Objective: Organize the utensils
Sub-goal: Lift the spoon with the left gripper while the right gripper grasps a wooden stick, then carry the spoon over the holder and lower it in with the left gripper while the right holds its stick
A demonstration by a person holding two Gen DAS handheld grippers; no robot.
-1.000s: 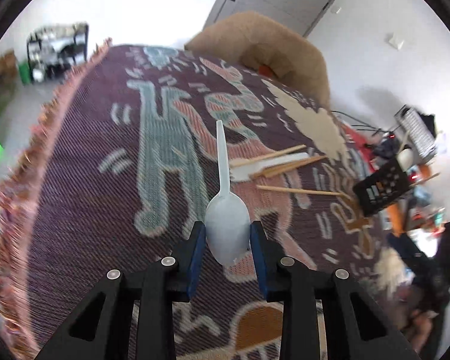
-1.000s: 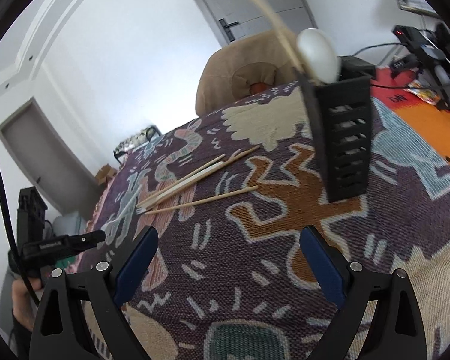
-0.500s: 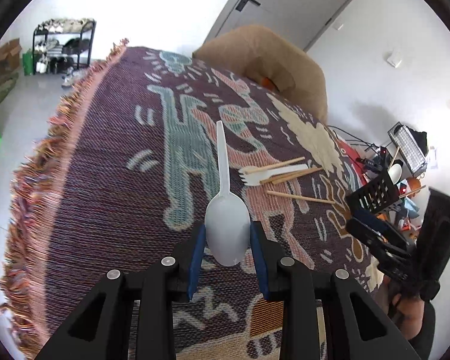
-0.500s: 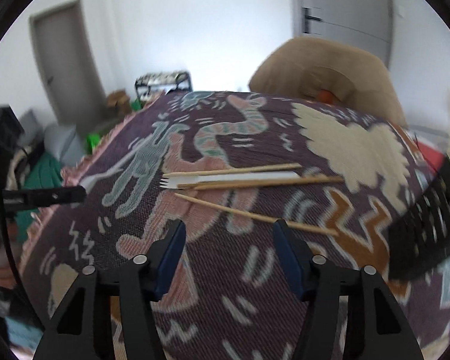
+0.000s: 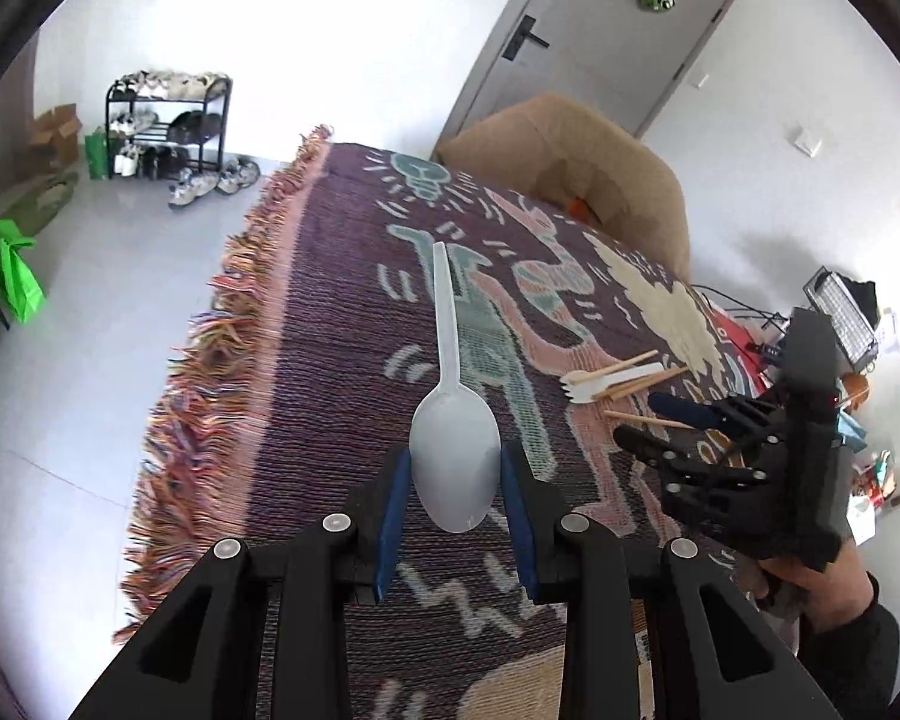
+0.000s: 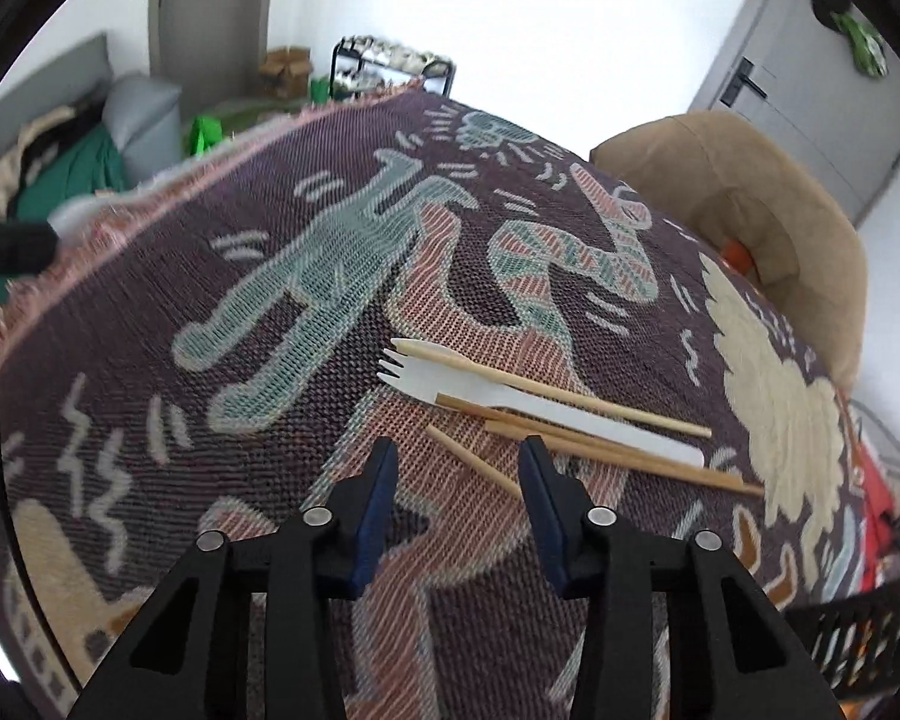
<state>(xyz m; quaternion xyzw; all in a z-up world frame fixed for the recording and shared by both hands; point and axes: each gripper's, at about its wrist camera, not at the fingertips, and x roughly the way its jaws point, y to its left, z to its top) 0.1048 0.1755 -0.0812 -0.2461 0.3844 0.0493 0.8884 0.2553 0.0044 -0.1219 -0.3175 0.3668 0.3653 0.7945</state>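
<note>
My left tool (image 5: pixel 455 483) grips the white spoon (image 5: pixel 453 456) by its bowl. My right tool (image 6: pixel 456 468), jaws just narrowing on nothing, hovers beside the nearest chopstick (image 6: pixel 471 461); I should straddle it squarely, fork (image 6: pixel 444 387) just beyond.

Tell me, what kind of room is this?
Probably a room in someone's home: a shoe rack full of shoes stands by the wall, a tan armchair sits by a door, and a fringed woven cloth covers the table.
</note>
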